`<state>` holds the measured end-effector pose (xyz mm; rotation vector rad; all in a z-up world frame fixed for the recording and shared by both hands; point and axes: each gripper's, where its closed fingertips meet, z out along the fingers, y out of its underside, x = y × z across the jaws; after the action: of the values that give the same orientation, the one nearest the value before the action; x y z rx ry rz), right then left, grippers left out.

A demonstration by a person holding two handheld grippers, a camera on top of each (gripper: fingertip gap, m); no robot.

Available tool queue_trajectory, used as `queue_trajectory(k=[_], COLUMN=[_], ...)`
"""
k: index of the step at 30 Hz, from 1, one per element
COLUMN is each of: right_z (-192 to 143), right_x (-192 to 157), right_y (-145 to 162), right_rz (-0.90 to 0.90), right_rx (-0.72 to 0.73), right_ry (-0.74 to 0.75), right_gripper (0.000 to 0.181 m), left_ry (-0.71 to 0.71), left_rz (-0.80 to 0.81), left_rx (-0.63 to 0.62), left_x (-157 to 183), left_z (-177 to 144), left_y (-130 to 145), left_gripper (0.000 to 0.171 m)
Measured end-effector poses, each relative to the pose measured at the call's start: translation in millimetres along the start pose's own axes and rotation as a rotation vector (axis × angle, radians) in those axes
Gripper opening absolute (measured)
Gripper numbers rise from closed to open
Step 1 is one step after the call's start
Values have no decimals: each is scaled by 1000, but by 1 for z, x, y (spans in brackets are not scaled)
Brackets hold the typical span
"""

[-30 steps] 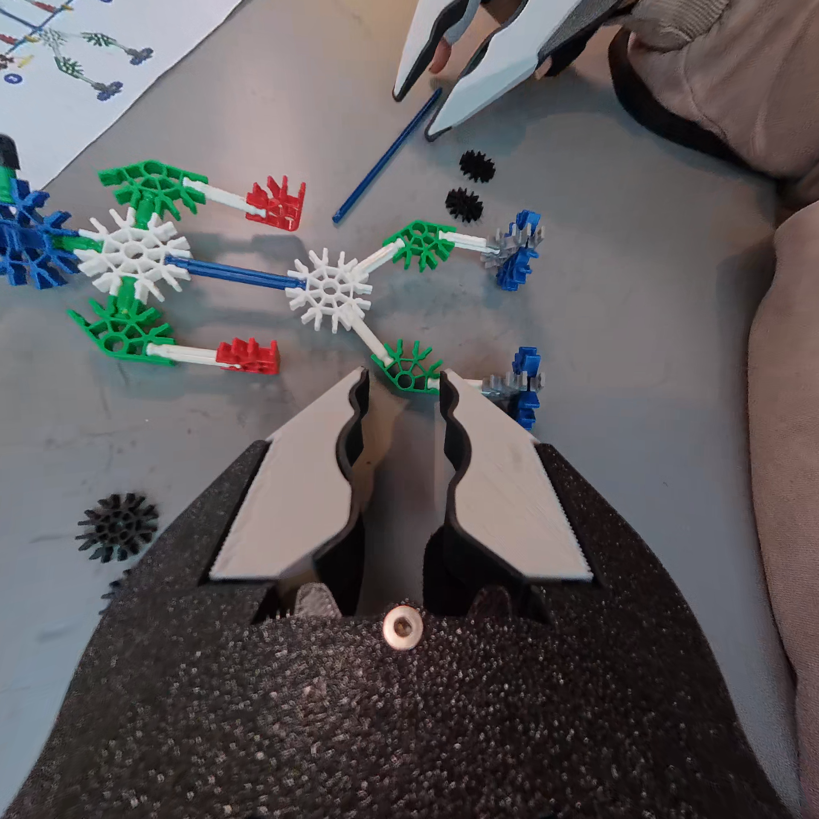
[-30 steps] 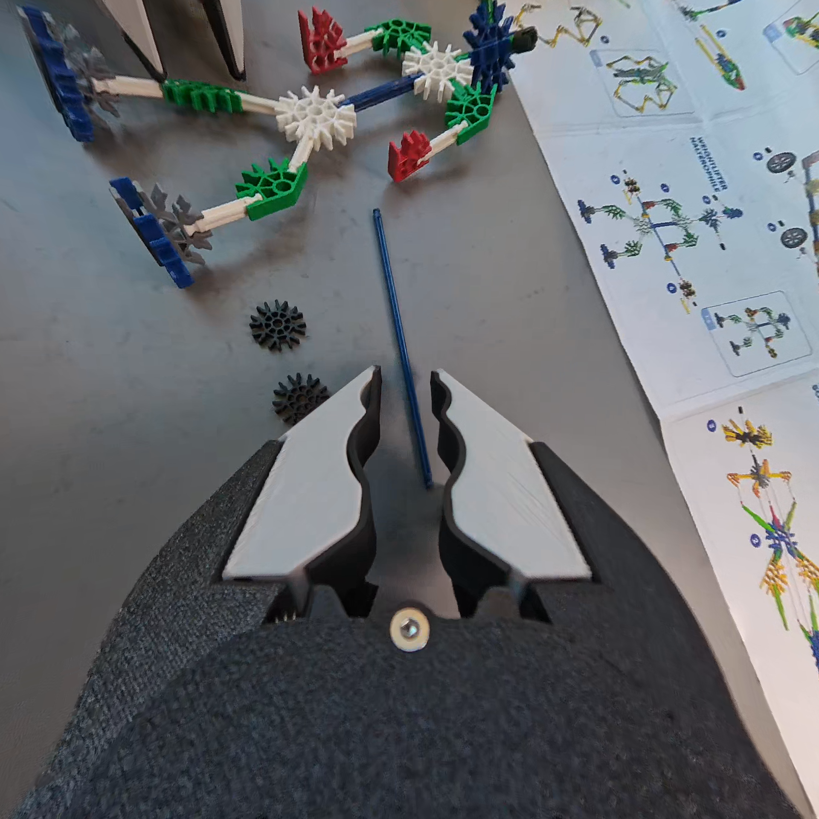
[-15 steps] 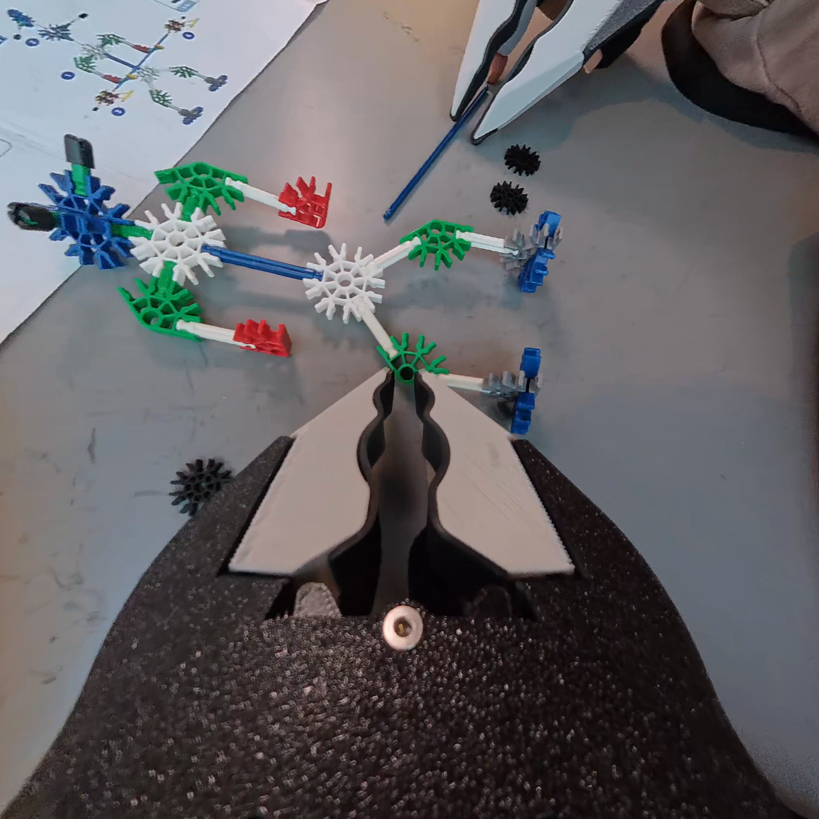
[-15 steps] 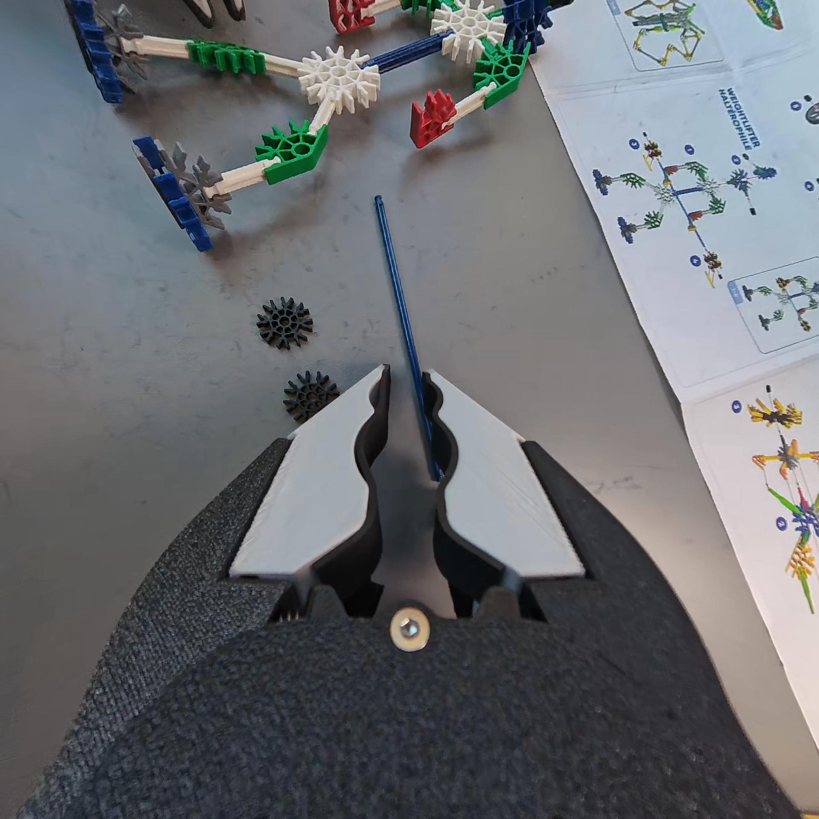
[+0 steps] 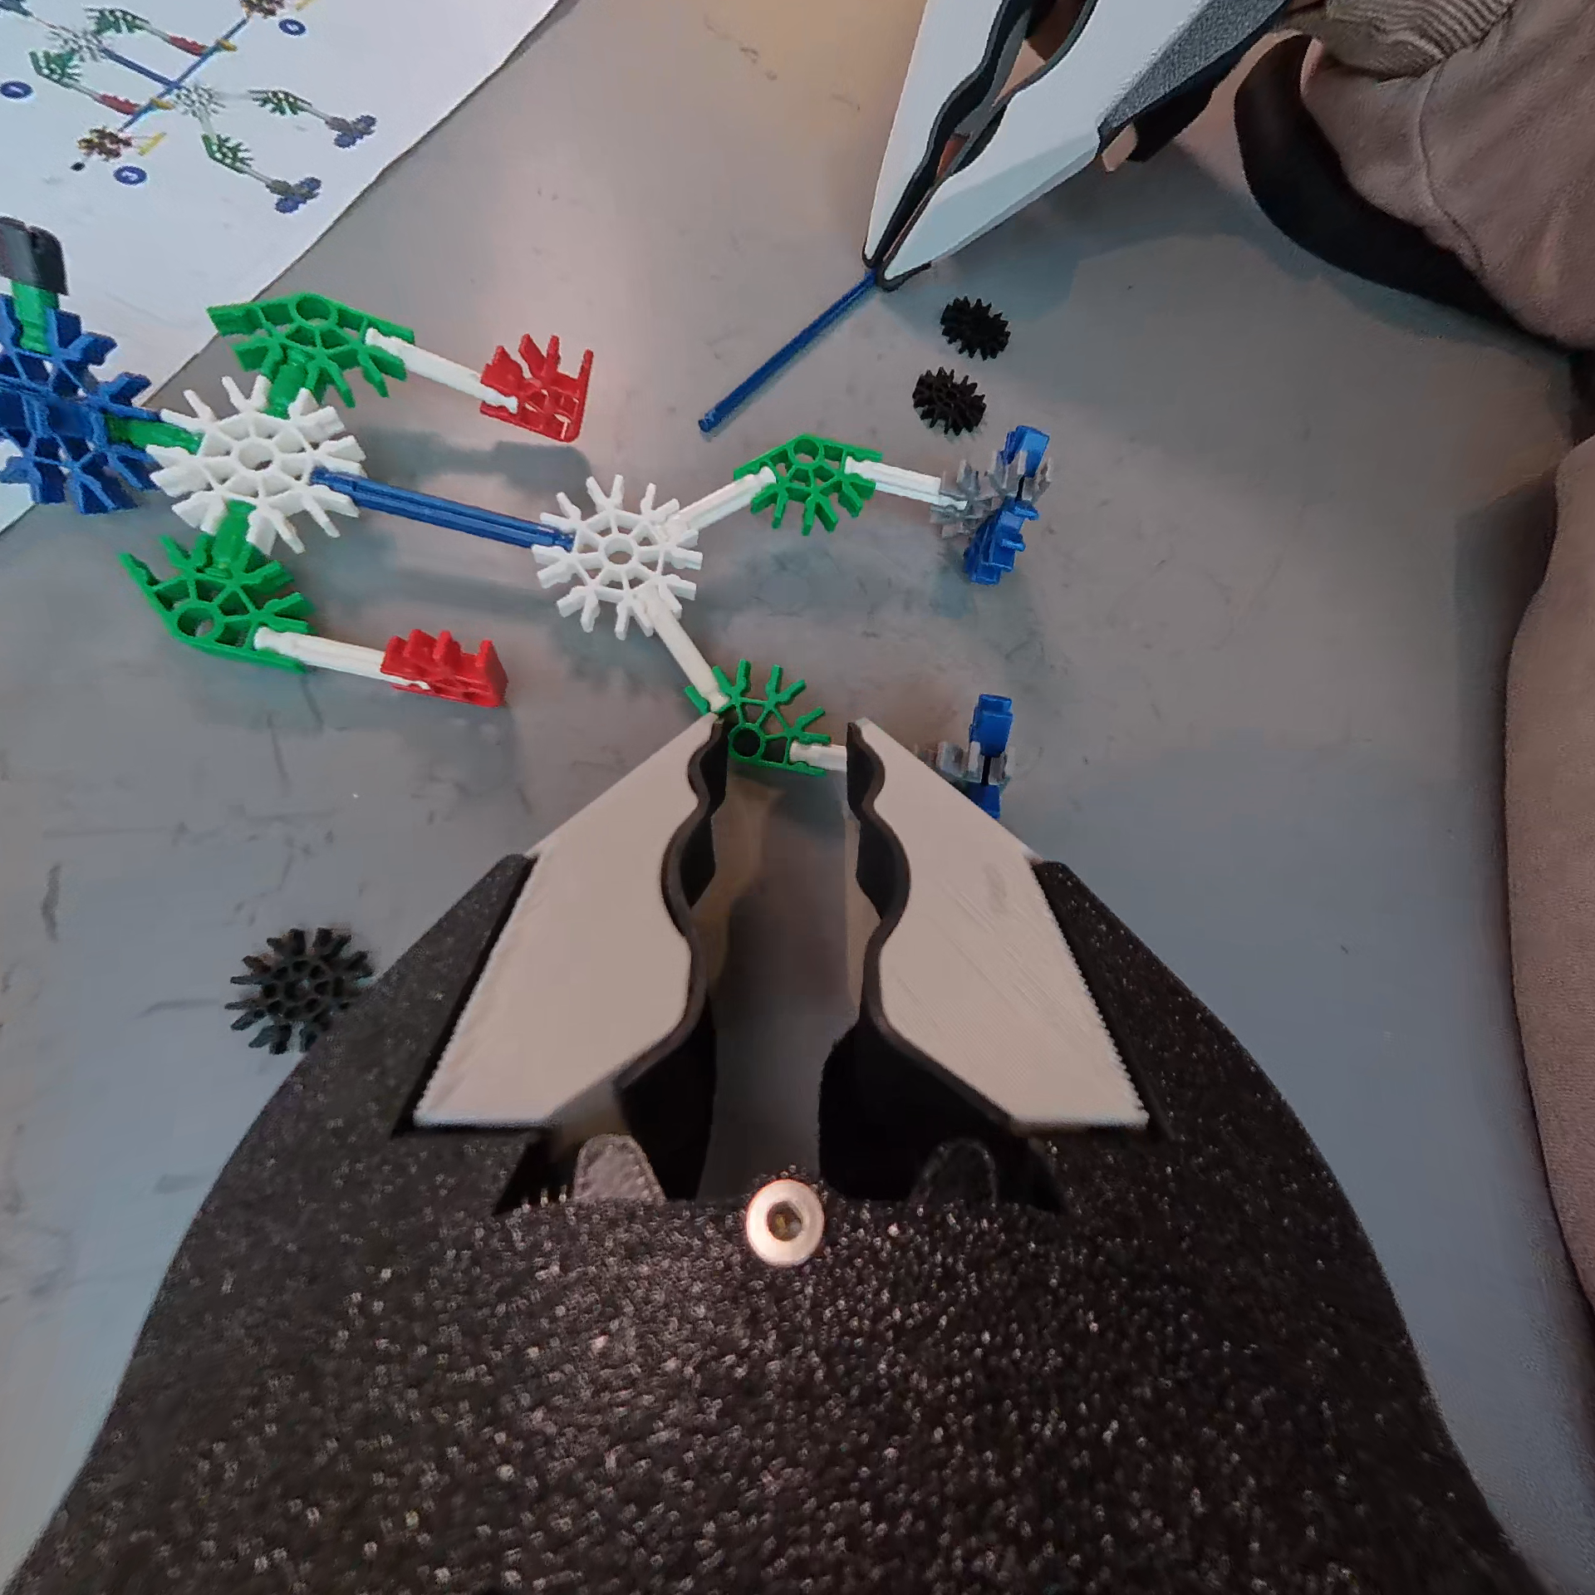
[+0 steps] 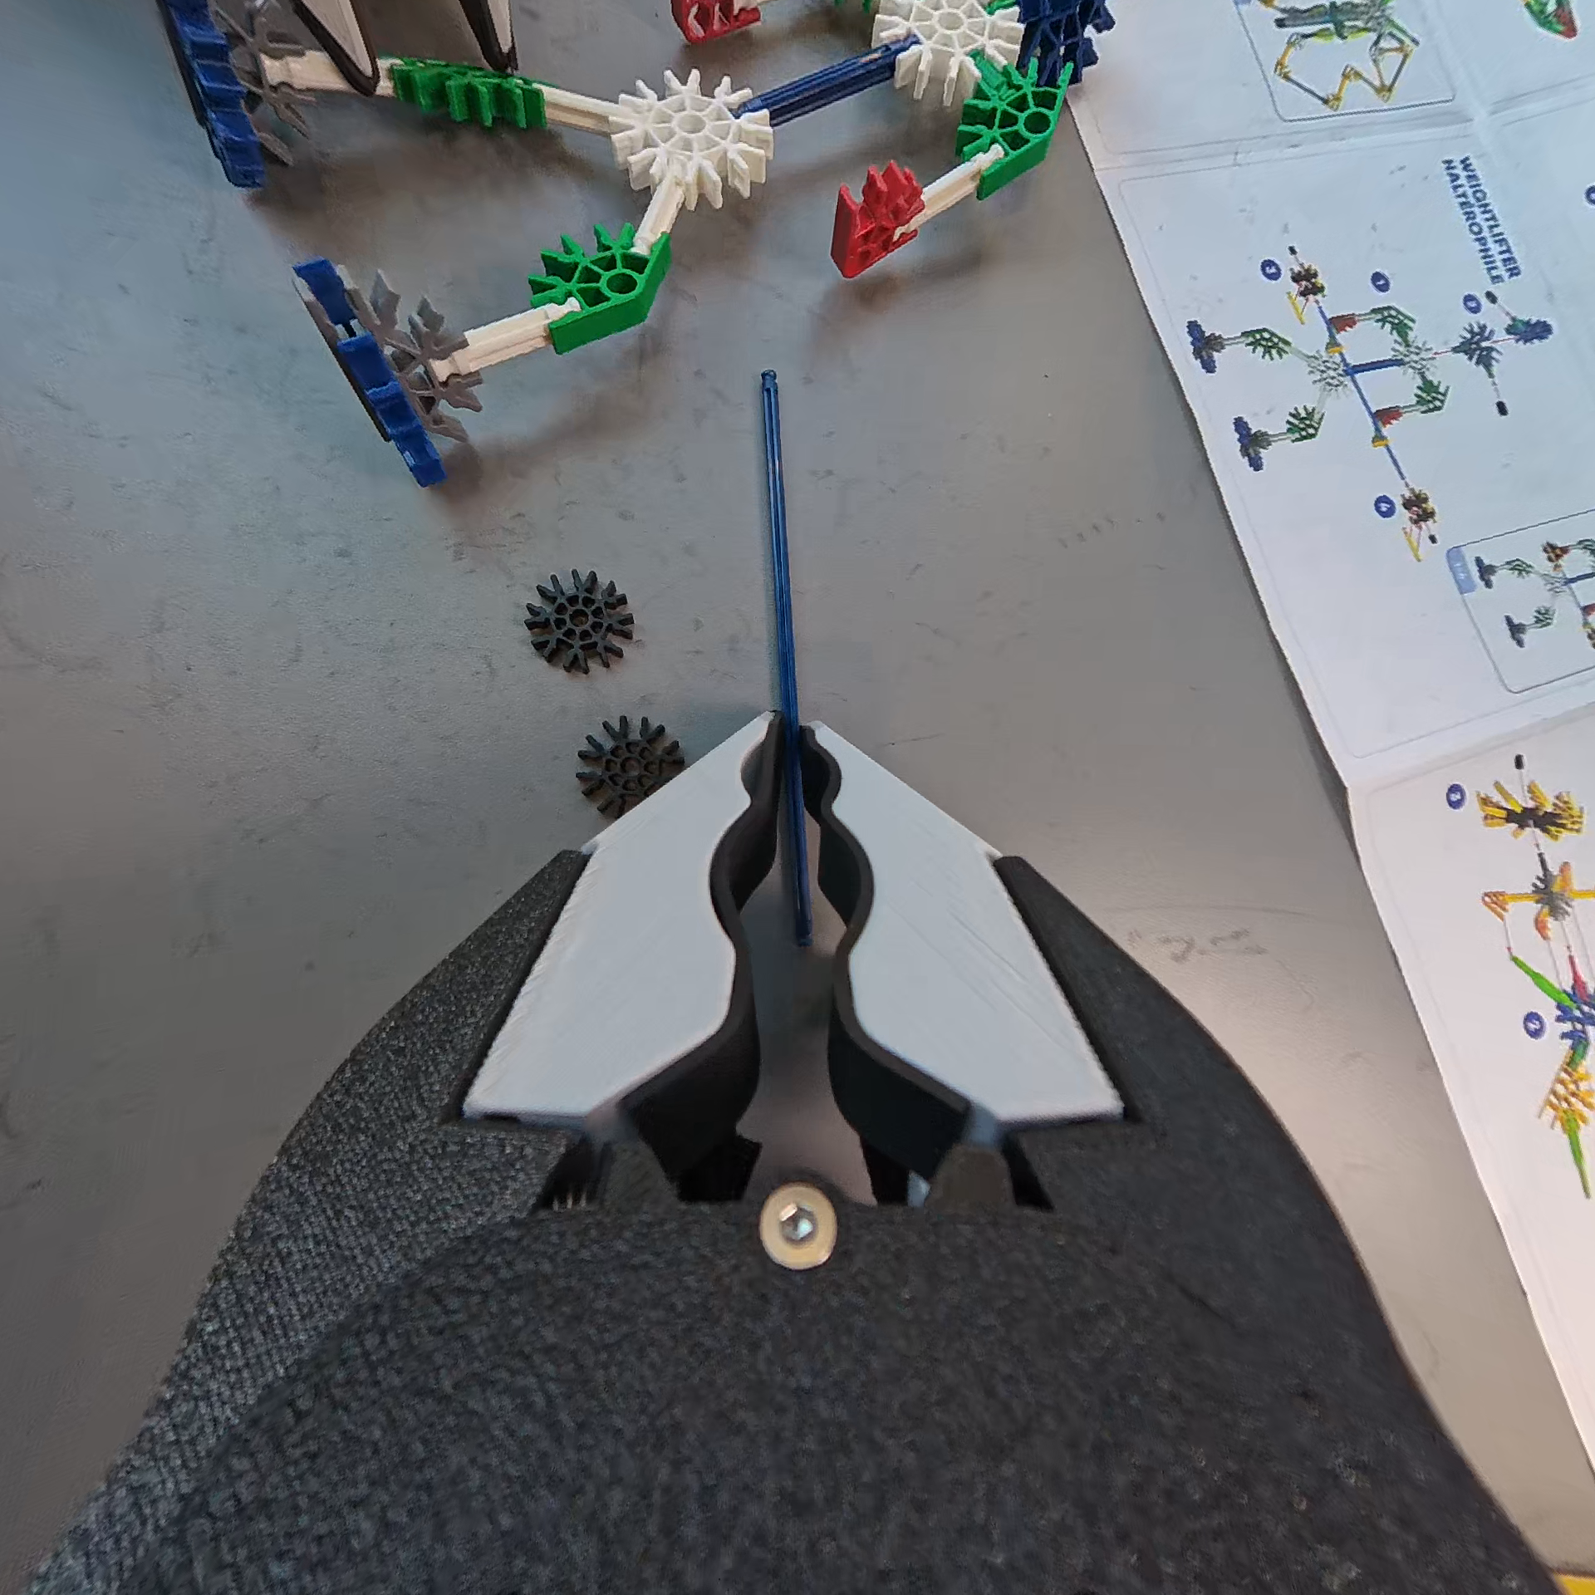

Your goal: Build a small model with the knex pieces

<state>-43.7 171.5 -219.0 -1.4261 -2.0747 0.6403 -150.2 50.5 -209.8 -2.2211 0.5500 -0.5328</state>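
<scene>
A toy model of white snowflake hubs point(image 5: 617, 557), green connectors, red ends and blue-grey feet lies flat on the grey table point(image 5: 1208, 604). My left gripper point(image 5: 784, 732) is open, and its tips straddle the near green connector point(image 5: 764, 725) and its white rod. My right gripper point(image 6: 790, 727) is shut on a thin blue rod point(image 6: 779, 552), which lies along the table and points toward the model. In the left wrist view the right gripper point(image 5: 889, 269) pinches the rod's point(image 5: 790, 354) far end. The left fingers point(image 6: 337, 43) show at the top of the right wrist view.
Two small black gear pieces point(image 6: 578, 619) point(image 6: 628, 764) lie just left of the right gripper. Another black gear point(image 5: 298, 988) lies left of my left gripper. A printed instruction sheet point(image 6: 1381, 345) covers the table's right side. A person's beige sleeve point(image 5: 1467, 129) is at the far right. The gap from one gripper's tips to the other's is roughly 15 cm. The black gear point(image 5: 298, 988) lies some 10 cm from my left tips, 25 cm from my right tips.
My right gripper has closed on the thin blue rod. My left gripper narrowed at the green connector half a second ago and now stands wider around it.
</scene>
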Motion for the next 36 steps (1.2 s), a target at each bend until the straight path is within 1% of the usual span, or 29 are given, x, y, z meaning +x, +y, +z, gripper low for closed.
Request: queue_trajectory(k=[5, 11, 16, 18, 21, 26, 31, 36], right_z=[0, -3, -8, -11, -17, -18, -15, -23], right_x=[0, 7, 10, 11, 12, 6, -2, -7], right_y=[0, 4, 5, 2, -4, -8, -8, -22], right_rz=[0, 23, 49, 59, 58, 45, -1, -18], right_rx=[2, 5, 26, 53, 103, 125, 118, 187], right_ry=[-2, 1, -14, -21, -33, -61, -84, -100], right_gripper=[1, 0, 0, 0, 0, 0, 0, 0], left_ry=[-4, 51, 53, 46, 22, -88, -136, -126], left_rz=[26, 94, 92, 75, 39, 25, 38, 69], left_rx=[-5, -21, -5, 27, 107, 206, 219, 221], left_x=[-2, -11, -18, -20, -25, -37, -37, -30], left_z=[2, 5, -1, -6, -16, -28, -30, -26], left_y=[-2, -7, -6, -9, -19, -33, -36, -38], left_gripper=[20, 19, 18, 18, 23, 26, 26, 26])
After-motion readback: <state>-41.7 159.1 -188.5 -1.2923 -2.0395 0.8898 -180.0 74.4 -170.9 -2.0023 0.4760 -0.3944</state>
